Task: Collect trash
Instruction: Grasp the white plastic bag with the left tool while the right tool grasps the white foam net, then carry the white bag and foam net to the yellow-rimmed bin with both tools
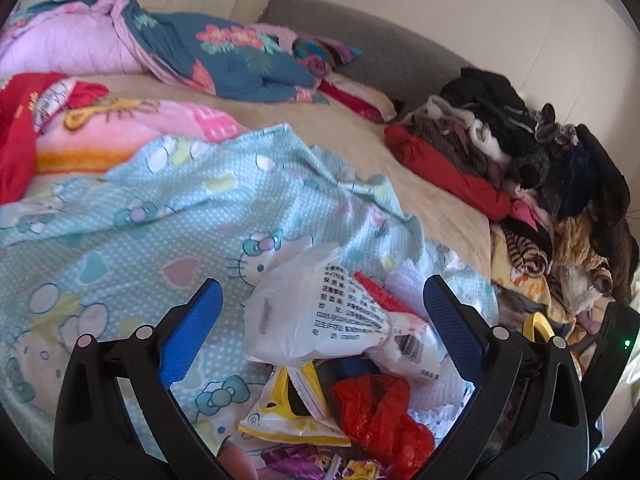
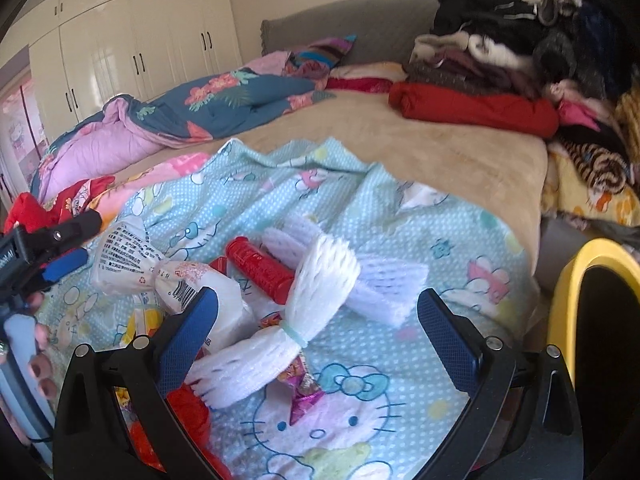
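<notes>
Both of my grippers are over the trash pile on the bed, which lies on the Hello Kitty sheet [image 2: 460, 248].

Left gripper [image 1: 322, 312]: fingers spread wide, gripping nothing. Between the fingers sits a white printed wrapper [image 1: 316, 316], crumpled, with a barcode end toward the right finger. Nearer the camera, between the finger bases: a yellow-white packet [image 1: 288, 412] and a red plastic bag [image 1: 380, 412], the two touching. Purple foil scraps [image 1: 296, 460] at the bottom edge, partly hidden. Past the right finger, a yellow bin rim [image 1: 538, 324] peeks out.

Right gripper [image 2: 318, 318]: fingers spread, also holding nothing. Between them lies a white foam net bundle [image 2: 304, 312], cinched with a pale tie. Just beyond the tips, a red ribbed tube [image 2: 260, 268] touches the bundle. A second flat foam net piece [image 2: 384, 288] lies toward the right finger. The same white printed wrapper [image 2: 132, 264] is beyond the left finger. The yellow bin [image 2: 592, 264] stands outside the right finger, off the bed edge.

Clothes pile [image 2: 520, 64] far beyond the fingers, well apart.
</notes>
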A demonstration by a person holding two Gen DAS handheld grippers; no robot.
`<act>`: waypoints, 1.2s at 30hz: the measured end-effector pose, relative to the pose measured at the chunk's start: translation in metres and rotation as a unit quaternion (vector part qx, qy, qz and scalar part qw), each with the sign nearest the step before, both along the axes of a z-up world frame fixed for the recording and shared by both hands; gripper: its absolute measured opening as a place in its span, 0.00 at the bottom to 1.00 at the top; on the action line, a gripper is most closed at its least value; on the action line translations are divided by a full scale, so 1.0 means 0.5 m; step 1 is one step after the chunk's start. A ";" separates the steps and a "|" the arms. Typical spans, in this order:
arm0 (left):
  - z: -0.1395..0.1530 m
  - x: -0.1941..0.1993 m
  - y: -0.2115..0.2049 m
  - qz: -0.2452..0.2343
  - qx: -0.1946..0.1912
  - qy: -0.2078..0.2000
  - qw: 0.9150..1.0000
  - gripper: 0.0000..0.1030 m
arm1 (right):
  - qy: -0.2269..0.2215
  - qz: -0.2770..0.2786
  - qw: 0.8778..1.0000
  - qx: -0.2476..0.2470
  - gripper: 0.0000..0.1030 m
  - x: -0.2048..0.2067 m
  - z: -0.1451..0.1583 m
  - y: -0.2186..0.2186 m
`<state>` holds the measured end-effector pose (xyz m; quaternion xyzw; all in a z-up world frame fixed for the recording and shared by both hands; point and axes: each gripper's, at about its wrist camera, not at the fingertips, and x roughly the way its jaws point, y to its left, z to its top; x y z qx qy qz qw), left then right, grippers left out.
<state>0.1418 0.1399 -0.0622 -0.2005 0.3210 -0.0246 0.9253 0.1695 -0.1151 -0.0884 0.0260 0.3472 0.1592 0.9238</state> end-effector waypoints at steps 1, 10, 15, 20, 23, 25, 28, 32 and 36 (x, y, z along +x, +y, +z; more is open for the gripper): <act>-0.005 0.008 0.001 -0.002 -0.001 0.005 1.000 0.90 | 0.006 0.001 1.000 0.004 0.94 0.008 -0.002 0.004; -0.039 0.039 0.012 -0.023 -0.034 0.038 0.998 0.80 | 0.077 0.021 0.996 0.045 0.66 0.060 -0.041 0.020; -0.038 0.035 0.004 -0.028 -0.029 0.040 0.998 0.59 | 0.092 0.032 0.994 0.059 0.28 0.065 -0.050 0.017; -0.026 0.022 -0.005 -0.025 -0.018 0.027 0.999 0.47 | 0.085 0.043 0.993 0.072 0.25 0.057 -0.041 0.011; -0.003 0.005 -0.009 -0.021 -0.016 0.009 1.000 0.44 | 0.075 0.045 0.992 0.087 0.25 0.044 -0.024 -0.005; 0.015 -0.008 -0.009 -0.017 -0.021 -0.002 1.000 0.43 | 0.066 0.047 0.992 0.095 0.25 0.035 -0.009 -0.015; 0.043 -0.025 -0.012 -0.013 -0.016 -0.017 1.000 0.43 | 0.050 0.051 0.992 0.107 0.25 0.021 0.019 -0.035; 0.075 -0.044 -0.029 -0.007 -0.011 -0.032 0.999 0.42 | 0.038 0.048 0.990 0.129 0.25 0.010 0.046 -0.067; 0.106 -0.060 -0.054 -0.005 -0.007 -0.049 0.999 0.42 | 0.032 0.037 0.988 0.146 0.25 0.004 0.065 -0.104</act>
